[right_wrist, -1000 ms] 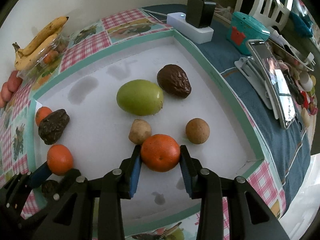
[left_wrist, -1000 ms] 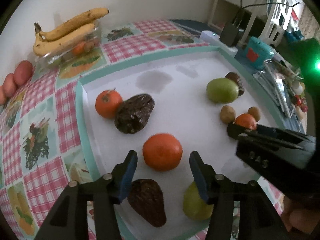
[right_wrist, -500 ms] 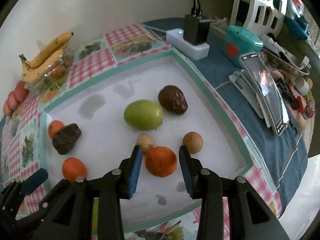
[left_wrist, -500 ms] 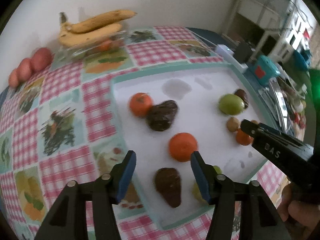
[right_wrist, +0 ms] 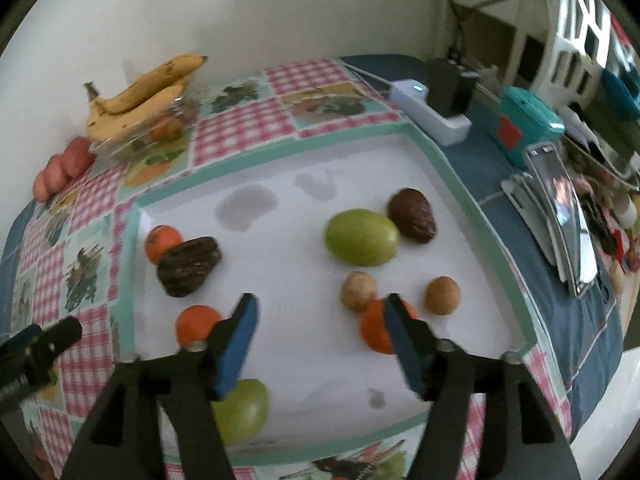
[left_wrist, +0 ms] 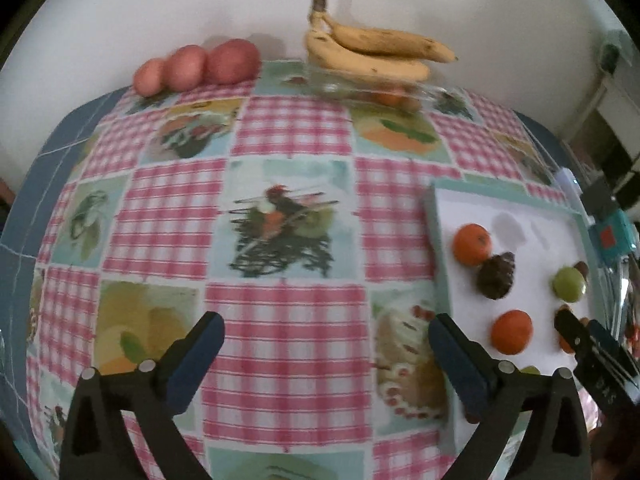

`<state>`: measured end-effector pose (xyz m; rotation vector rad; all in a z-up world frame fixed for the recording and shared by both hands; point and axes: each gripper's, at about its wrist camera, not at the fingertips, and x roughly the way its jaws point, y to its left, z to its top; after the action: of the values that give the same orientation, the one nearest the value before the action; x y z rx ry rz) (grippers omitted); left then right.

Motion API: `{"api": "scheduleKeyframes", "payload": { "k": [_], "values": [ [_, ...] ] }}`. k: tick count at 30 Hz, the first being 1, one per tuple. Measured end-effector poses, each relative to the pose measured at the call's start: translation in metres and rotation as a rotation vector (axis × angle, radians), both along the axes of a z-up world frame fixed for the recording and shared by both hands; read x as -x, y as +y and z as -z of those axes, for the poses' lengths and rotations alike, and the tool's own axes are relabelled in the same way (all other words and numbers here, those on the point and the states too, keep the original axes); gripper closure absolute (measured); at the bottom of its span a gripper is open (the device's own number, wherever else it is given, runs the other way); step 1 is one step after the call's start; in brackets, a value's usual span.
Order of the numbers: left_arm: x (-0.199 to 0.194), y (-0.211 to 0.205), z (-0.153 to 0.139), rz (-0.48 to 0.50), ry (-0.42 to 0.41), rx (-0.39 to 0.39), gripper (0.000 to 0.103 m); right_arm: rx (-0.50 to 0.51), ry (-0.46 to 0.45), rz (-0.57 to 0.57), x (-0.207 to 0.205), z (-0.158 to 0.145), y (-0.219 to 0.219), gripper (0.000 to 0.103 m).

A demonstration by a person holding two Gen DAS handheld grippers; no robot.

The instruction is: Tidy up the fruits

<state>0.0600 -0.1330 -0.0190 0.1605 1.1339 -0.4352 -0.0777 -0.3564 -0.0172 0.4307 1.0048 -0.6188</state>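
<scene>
Both of my claws stood empty with fingers apart: the right gripper (right_wrist: 320, 320) hung over the white tray (right_wrist: 472, 208) beside an orange (right_wrist: 376, 330) half hidden by its right finger, while the left gripper (left_wrist: 326, 344) pointed at the checked tablecloth (left_wrist: 280, 208), off the tray. I judged the step to be between picks, the next calling for centring the right gripper on that orange. A green fruit (right_wrist: 244, 408) lay partly behind the right gripper's left finger, and motion blurred the fruit edges.

Each black plastic two-finger gripper, the left (left_wrist: 326, 344) and the right (right_wrist: 320, 322), carries flat blue rubber fingertip pads (right_wrist: 239, 344) and round silver pivot screws (left_wrist: 505, 368). At four o'clock in the left view, white embossed lettering marks the right gripper's black finger.
</scene>
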Motion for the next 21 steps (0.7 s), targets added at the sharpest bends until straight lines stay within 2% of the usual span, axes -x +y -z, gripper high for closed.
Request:
{"api": "scheduleKeyframes", "payload": {
  "k": [4,6,7,16,21],
  "values": [
    [-0.002,0.011,0.001,-0.014,-0.017,-0.003,0.000,0.003,-0.007,-0.053,-0.008,0.001,0.013,0.026],
    [-0.004,0.014,0.004,-0.018,-0.015,-0.001,0.000,0.004,-0.011,-0.076,-0.011,0.002,0.018,0.017],
    [-0.004,0.017,0.004,-0.019,-0.018,0.003,0.000,0.006,-0.016,-0.086,-0.012,0.002,0.021,0.008],
    [-0.005,0.041,0.001,-0.044,-0.081,0.066,0.000,0.018,-0.034,-0.117,-0.014,0.002,0.039,0.007],
    [0.002,0.058,-0.018,-0.137,-0.183,0.019,0.000,0.004,-0.047,-0.133,-0.012,-0.001,0.052,0.007]
  ]
}}
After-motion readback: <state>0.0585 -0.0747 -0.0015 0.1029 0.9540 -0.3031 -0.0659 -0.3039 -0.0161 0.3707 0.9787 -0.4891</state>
